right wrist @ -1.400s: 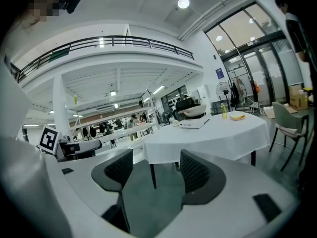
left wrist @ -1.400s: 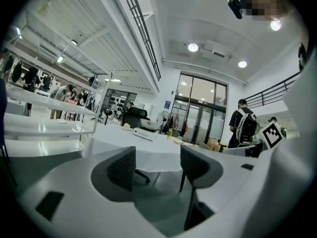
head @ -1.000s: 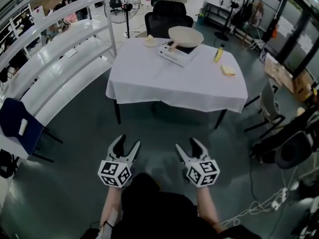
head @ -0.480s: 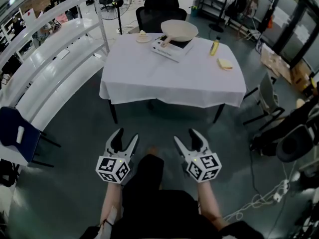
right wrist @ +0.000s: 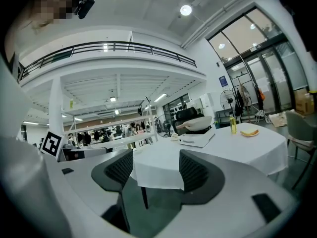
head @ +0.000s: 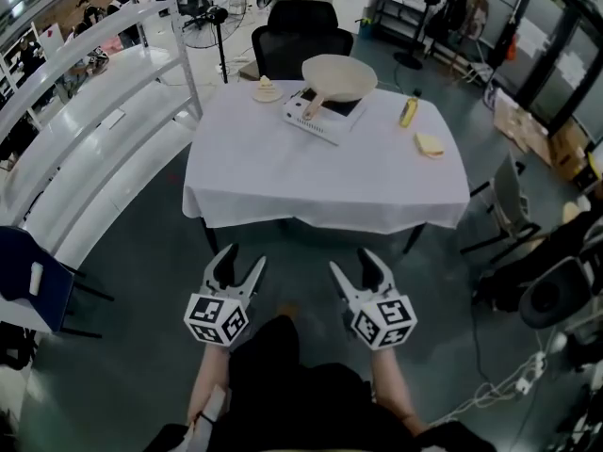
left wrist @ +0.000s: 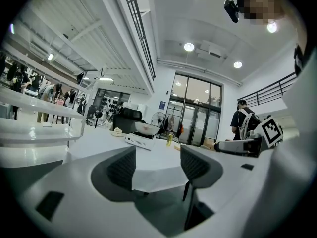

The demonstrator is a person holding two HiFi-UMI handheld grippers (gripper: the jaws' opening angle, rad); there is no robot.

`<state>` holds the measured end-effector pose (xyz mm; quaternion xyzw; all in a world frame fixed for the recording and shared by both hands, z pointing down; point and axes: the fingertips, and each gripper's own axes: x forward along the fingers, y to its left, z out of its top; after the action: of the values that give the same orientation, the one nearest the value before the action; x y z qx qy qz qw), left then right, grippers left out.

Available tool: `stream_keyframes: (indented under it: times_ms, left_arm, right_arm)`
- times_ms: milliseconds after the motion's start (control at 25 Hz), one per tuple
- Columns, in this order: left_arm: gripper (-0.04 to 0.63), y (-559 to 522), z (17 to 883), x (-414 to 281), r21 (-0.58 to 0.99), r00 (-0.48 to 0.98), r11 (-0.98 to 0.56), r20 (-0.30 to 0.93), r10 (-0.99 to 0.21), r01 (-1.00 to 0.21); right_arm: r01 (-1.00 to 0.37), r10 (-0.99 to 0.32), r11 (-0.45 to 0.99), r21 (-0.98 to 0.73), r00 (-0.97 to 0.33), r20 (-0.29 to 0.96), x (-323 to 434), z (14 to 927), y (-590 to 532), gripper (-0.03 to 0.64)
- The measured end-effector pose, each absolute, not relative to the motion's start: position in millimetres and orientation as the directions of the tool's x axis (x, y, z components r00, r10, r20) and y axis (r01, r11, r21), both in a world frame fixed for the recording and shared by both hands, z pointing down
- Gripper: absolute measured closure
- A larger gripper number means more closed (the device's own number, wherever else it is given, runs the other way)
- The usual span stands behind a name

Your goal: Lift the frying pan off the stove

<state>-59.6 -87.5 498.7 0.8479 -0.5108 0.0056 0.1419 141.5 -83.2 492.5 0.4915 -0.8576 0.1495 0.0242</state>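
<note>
I have both tools low in the head view, well short of the counter (head: 320, 182) draped in a white cloth. The left hand-held gripper (head: 241, 260) has its jaws apart with only floor and cloth showing between them, and the right hand-held gripper (head: 352, 264) is spread the same way and holds nothing. The cream-coloured round frying pan (head: 341, 75) sits on the flat white portable stove (head: 318, 116) at the far edge of the counter, near its middle, with the pan's pale handle reaching toward the near left. Against half a second ago, the counter's near edge has dropped lower in the head view and lies closer to my jaws. The tools themselves keep almost the same place and the same spread, and the pan has not left the stove. A slim yellow bottle (head: 409, 111) stands toward the far right corner, a flat yellow block (head: 430, 144) lies by the right edge, and a small cream-coloured item (head: 267, 89) rests at the far left corner. A black office chair (head: 301, 34) stands behind the far edge.
</note>
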Motion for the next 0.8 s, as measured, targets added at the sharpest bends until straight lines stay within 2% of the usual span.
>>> stream_keyframes:
  times_ms: [800]
  left_arm:
    - [0.330,-263.6,495.8,-70.3,0.220,0.555,-0.516,0.185,-0.811,-0.828]
  right_arm:
    - [-0.892,-0.875,0.379,-0.245,-0.432,0.219,131.3,494.4,-240.6,0.334]
